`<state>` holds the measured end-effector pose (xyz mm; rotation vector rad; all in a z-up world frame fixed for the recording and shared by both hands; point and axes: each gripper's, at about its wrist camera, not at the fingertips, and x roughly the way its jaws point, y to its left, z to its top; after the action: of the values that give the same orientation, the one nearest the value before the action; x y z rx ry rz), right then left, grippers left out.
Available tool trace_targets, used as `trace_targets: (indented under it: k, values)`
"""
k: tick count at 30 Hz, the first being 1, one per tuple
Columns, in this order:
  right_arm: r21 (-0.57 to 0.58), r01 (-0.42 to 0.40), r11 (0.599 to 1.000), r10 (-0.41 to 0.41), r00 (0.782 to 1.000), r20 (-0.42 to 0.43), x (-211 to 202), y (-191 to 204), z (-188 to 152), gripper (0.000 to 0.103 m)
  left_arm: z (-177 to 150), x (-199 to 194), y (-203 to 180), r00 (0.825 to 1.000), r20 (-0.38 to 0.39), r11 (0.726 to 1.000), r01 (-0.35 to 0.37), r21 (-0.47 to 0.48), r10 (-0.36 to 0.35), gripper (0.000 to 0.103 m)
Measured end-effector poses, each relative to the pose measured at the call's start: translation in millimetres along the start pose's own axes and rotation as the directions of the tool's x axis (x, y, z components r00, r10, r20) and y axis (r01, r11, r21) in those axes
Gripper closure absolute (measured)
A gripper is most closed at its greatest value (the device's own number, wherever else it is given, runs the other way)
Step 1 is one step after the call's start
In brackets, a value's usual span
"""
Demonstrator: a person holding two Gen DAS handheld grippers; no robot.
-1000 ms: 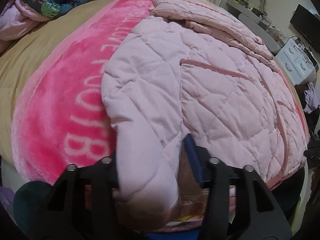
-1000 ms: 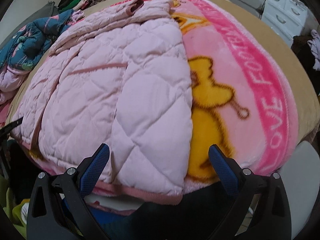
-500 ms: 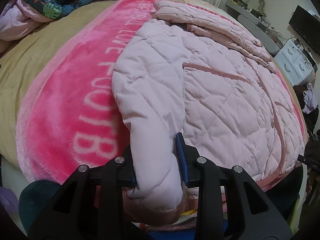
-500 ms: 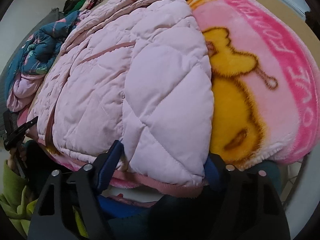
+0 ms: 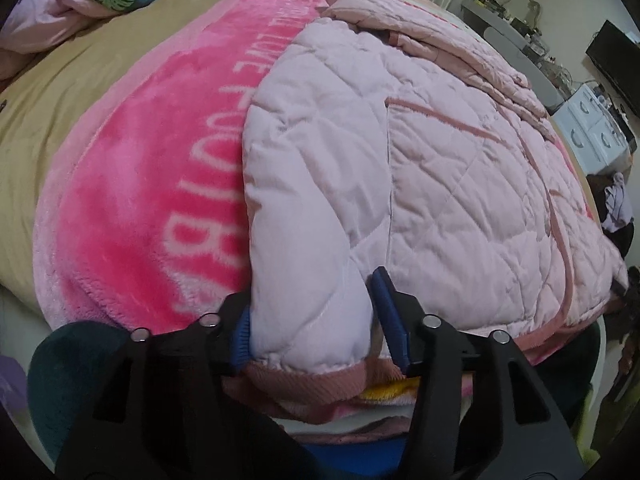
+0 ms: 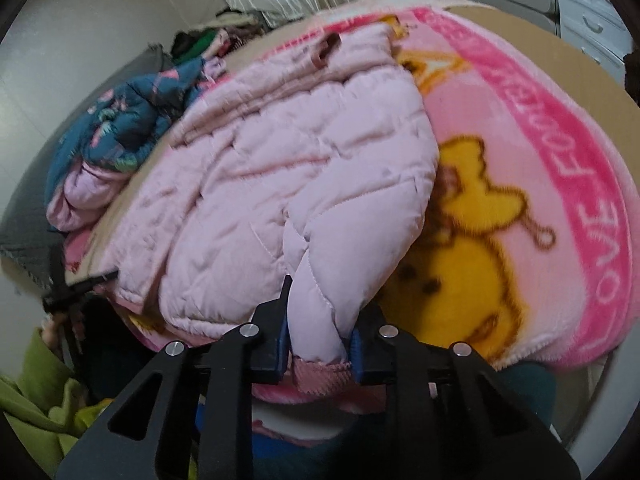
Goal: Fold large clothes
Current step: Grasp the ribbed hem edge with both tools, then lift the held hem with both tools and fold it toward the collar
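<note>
A pale pink quilted jacket (image 5: 420, 168) lies spread on a pink blanket (image 5: 152, 184) on the bed. My left gripper (image 5: 316, 328) is shut on the jacket's near left hem corner, with its ribbed pink hem band (image 5: 304, 384) bulging out below the blue pads. In the right wrist view the jacket (image 6: 280, 184) shows too. My right gripper (image 6: 318, 346) is shut on its near right hem corner, and the fabric rises in a bunched fold from the jaws.
The blanket (image 6: 520, 216) has a yellow bear print and white lettering. A heap of blue patterned and pink clothes (image 6: 120, 152) lies at the bed's far left. White drawers (image 5: 600, 136) stand to the right. Green cloth (image 6: 44, 392) lies below the bed edge.
Both grippers have closed on the jacket's near hem corners. The right one was wide open a second ago and now lifts its corner; the left pinch has tightened on the hem.
</note>
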<state>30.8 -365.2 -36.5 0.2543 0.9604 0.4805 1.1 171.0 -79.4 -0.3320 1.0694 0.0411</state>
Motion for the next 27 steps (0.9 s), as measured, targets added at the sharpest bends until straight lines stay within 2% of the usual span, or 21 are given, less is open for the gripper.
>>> trace_targets:
  k: [3, 6, 10, 13, 22, 27]
  values:
    - [-0.004, -0.034, 0.999, 0.034, 0.998, 0.060, -10, 1, 9, 0.082, 3, -4, -12, 1.000, 0.019, 0.999, -0.014, 0.044, 0.013, 0.088]
    - [-0.010, -0.041, 0.999, 0.042, 0.994, 0.101, -15, 8, 16, 0.083, 9, -13, -23, 0.998, 0.059, 0.996, -0.030, 0.083, 0.026, 0.093]
    - [-0.067, -0.023, 0.997, 0.036, 0.980, 0.195, -30, 25, 25, 0.083, 22, -31, -27, 0.992, 0.125, 0.997, -0.007, 0.075, -0.003, 0.093]
    - [-0.070, -0.024, 0.997, 0.040, 0.971, 0.234, -35, 29, 35, 0.083, 30, -45, -33, 0.985, 0.173, 0.996, 0.001, 0.085, -0.016, 0.093]
    - [-0.086, -0.027, 0.996, 0.050, 0.959, 0.280, -37, 37, 66, 0.084, 56, -67, -50, 0.962, 0.268, 0.995, 0.034, 0.093, -0.058, 0.093]
    - [-0.031, -0.044, 0.999, 0.051, 0.950, 0.307, -39, 29, 86, 0.085, 76, -77, -57, 0.946, 0.316, 0.994, 0.050, 0.099, -0.079, 0.093]
